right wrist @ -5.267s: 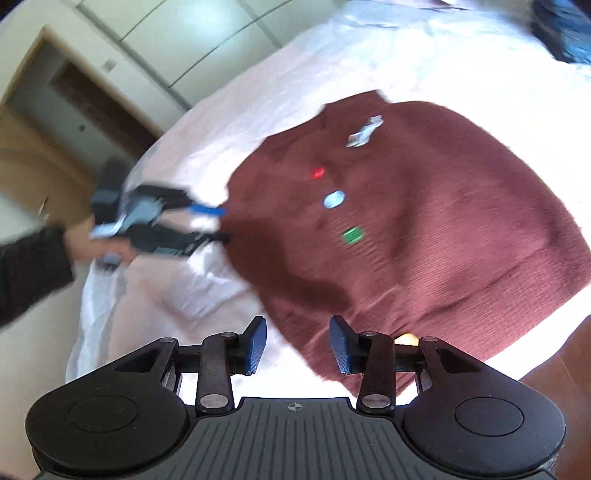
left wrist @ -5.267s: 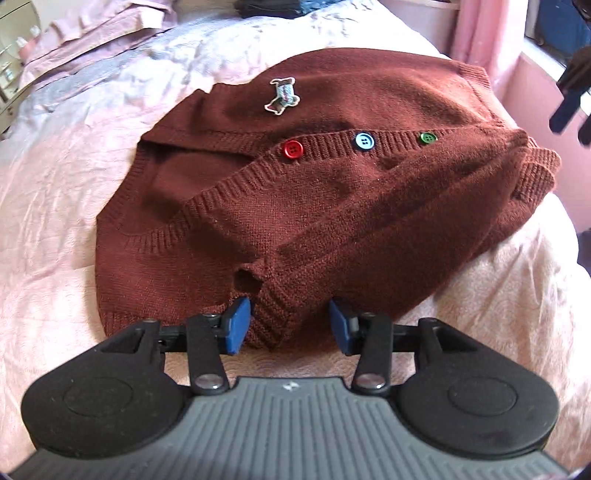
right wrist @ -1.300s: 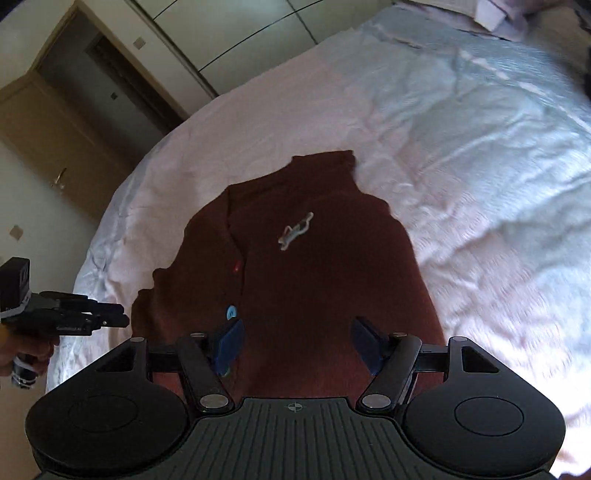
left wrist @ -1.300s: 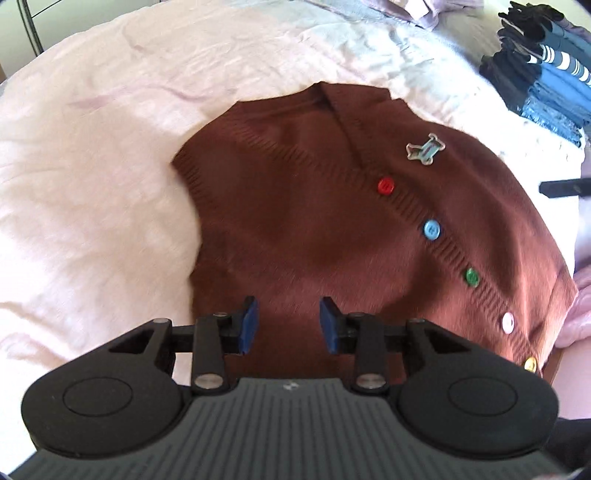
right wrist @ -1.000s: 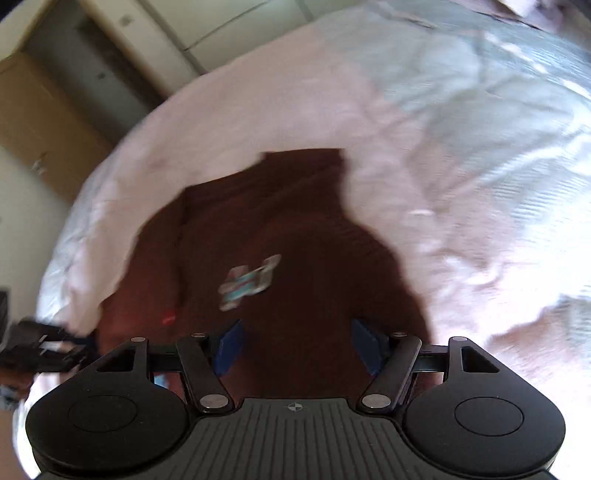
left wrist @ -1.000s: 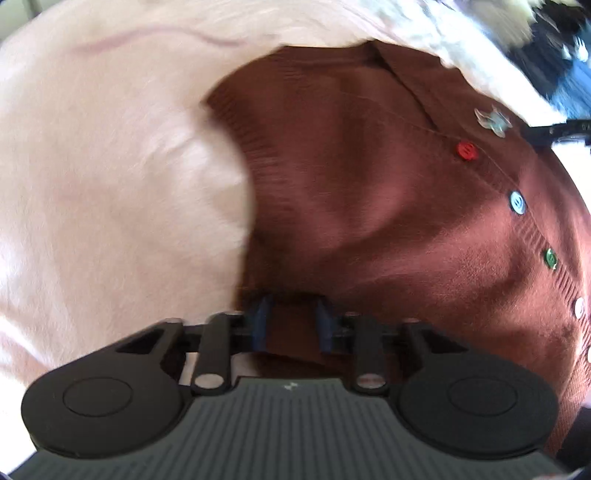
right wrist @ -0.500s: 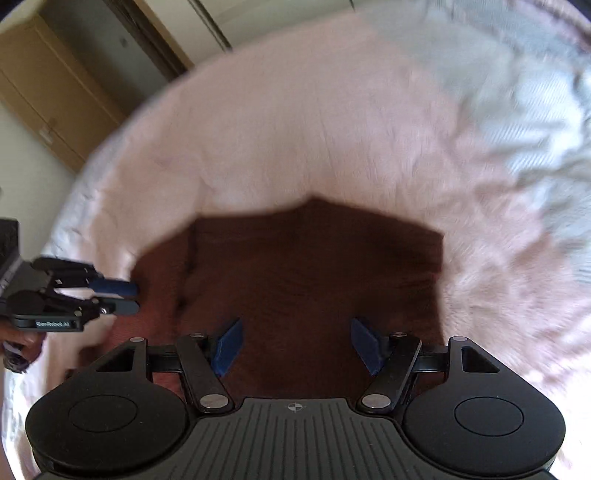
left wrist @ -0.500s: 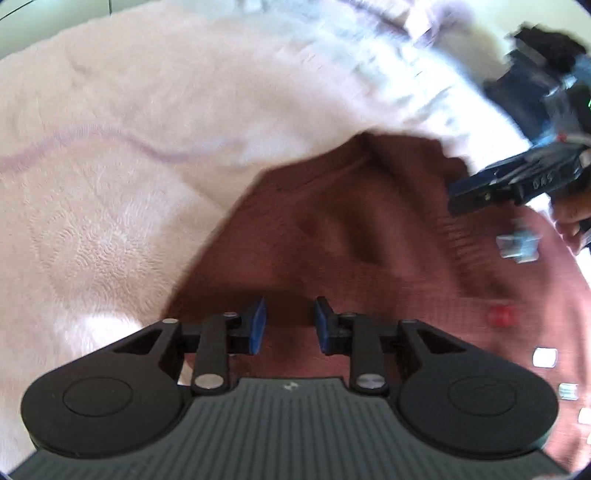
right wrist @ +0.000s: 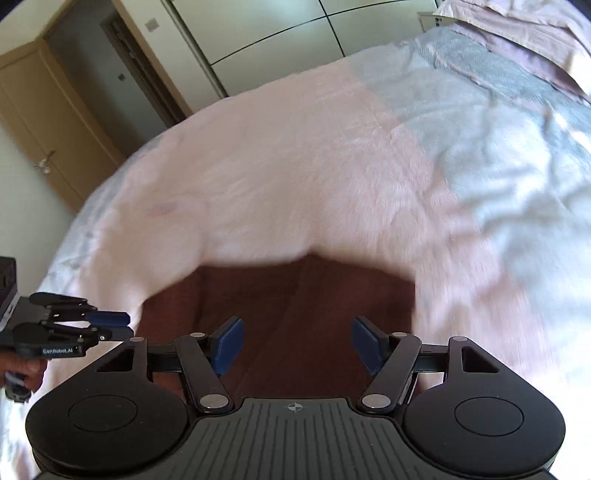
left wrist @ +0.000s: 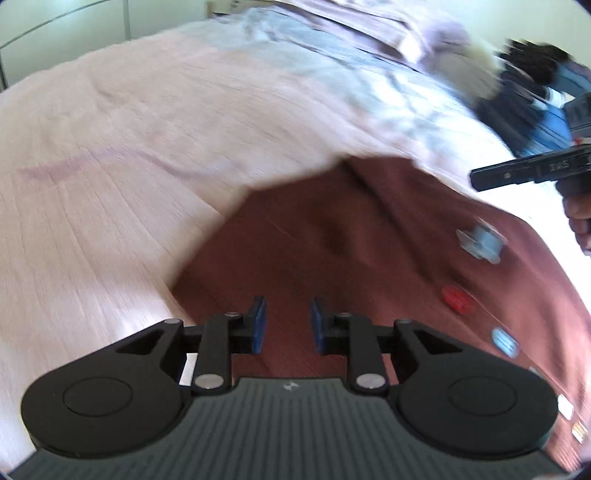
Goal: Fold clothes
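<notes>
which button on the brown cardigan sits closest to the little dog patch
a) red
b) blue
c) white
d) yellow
a: in the left wrist view the red button lies just below the dog patch on the cardigan, with the blue button and the pale ones further down the row.

Pink-covered bed point(right wrist: 295, 166); brown cardigan point(left wrist: 332, 240) flat on it; pillows point(right wrist: 517, 33) at head.

Bare quilt point(right wrist: 295, 166) lies open beyond the cardigan point(left wrist: 332, 258).
</notes>
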Action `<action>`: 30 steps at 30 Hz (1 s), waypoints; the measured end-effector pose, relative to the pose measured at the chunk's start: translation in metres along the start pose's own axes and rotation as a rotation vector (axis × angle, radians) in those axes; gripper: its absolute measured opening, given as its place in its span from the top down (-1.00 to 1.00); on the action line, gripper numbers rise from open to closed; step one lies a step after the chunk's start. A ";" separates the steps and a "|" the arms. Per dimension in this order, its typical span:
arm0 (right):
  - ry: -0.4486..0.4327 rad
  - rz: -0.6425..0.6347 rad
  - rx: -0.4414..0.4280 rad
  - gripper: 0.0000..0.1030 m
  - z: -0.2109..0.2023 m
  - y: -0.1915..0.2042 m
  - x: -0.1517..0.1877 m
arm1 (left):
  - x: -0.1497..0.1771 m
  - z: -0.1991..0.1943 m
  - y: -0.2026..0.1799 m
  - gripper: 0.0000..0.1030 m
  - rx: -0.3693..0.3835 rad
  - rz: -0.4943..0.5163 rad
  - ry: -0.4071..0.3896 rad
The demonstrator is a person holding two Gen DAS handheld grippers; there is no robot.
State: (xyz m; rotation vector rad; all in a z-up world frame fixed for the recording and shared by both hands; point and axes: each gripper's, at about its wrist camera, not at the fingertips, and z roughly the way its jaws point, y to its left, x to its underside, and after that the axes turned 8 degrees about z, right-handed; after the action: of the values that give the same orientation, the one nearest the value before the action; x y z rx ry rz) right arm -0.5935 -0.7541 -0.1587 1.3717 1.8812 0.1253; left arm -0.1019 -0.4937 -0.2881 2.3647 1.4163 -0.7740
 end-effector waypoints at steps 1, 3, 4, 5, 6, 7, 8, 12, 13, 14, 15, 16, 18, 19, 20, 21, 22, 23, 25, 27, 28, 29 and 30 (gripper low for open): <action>0.013 0.006 -0.003 -0.33 -0.013 0.000 0.017 | 0.012 -0.009 -0.014 0.55 0.017 0.009 0.019; 0.073 0.032 0.010 -0.32 -0.025 -0.011 0.048 | 0.039 -0.013 -0.030 0.50 0.000 0.018 0.085; 0.106 0.046 0.026 -0.32 -0.027 -0.019 0.063 | 0.054 -0.011 -0.035 0.50 -0.023 0.020 0.128; 0.124 0.059 0.060 -0.32 -0.033 -0.031 0.074 | 0.068 -0.009 -0.036 0.50 -0.043 0.009 0.158; 0.121 0.063 0.075 -0.32 -0.043 -0.038 0.079 | 0.077 -0.010 -0.030 0.48 -0.052 -0.041 0.154; 0.118 0.068 0.090 -0.32 -0.054 -0.045 0.084 | 0.084 -0.011 -0.024 0.48 -0.062 -0.090 0.149; 0.115 0.073 0.105 -0.32 -0.064 -0.051 0.089 | 0.085 -0.016 -0.022 0.50 -0.083 -0.124 0.145; 0.107 0.074 0.142 -0.33 -0.108 -0.060 0.104 | 0.083 -0.049 -0.038 0.60 -0.210 -0.150 0.127; 0.102 0.080 0.124 -0.33 -0.118 -0.058 0.109 | 0.086 -0.057 -0.042 0.55 -0.227 -0.175 0.123; 0.109 0.077 0.103 -0.33 -0.123 -0.055 0.116 | 0.092 -0.061 -0.047 0.55 -0.238 -0.195 0.135; 0.120 0.072 0.084 -0.33 -0.127 -0.053 0.124 | 0.097 -0.066 -0.052 0.55 -0.250 -0.214 0.147; 0.146 0.060 0.072 -0.33 -0.128 -0.052 0.133 | 0.103 -0.069 -0.056 0.55 -0.261 -0.229 0.165; 0.214 0.043 0.066 -0.33 -0.125 -0.052 0.148 | 0.118 -0.073 -0.067 0.52 -0.280 -0.220 0.222; 0.254 0.038 0.069 -0.33 -0.122 -0.054 0.155 | 0.124 -0.079 -0.073 0.51 -0.292 -0.214 0.235; 0.285 0.031 0.070 -0.33 -0.120 -0.054 0.161 | 0.129 -0.089 -0.080 0.52 -0.310 -0.215 0.218; 0.275 0.020 0.064 -0.33 -0.125 -0.052 0.162 | 0.132 -0.098 -0.085 0.51 -0.322 -0.229 0.202; 0.264 0.009 0.059 -0.33 -0.129 -0.050 0.163 | 0.137 -0.107 -0.089 0.49 -0.324 -0.259 0.189; 0.256 -0.002 0.053 -0.33 -0.134 -0.048 0.164 | 0.142 -0.114 -0.092 0.47 -0.318 -0.296 0.179; 0.258 -0.025 0.037 -0.33 -0.144 -0.039 0.165 | 0.149 -0.121 -0.097 0.42 -0.296 -0.357 0.167; 0.263 -0.055 0.022 -0.33 -0.152 -0.027 0.168 | 0.153 -0.122 -0.099 0.42 -0.290 -0.384 0.163; 0.261 -0.071 0.016 -0.33 -0.156 -0.019 0.170 | 0.153 -0.121 -0.099 0.41 -0.279 -0.394 0.154; 0.258 -0.084 0.010 -0.33 -0.160 -0.010 0.173 | 0.154 -0.120 -0.098 0.39 -0.267 -0.404 0.144; 0.257 -0.086 0.001 -0.33 -0.160 -0.002 0.178 | 0.154 -0.118 -0.097 0.35 -0.251 -0.412 0.134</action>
State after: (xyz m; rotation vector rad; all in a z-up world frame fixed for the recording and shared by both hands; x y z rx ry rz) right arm -0.7159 -0.5492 -0.1449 1.3226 2.1491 0.2682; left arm -0.0931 -0.2769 -0.2764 1.9916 1.9659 -0.4963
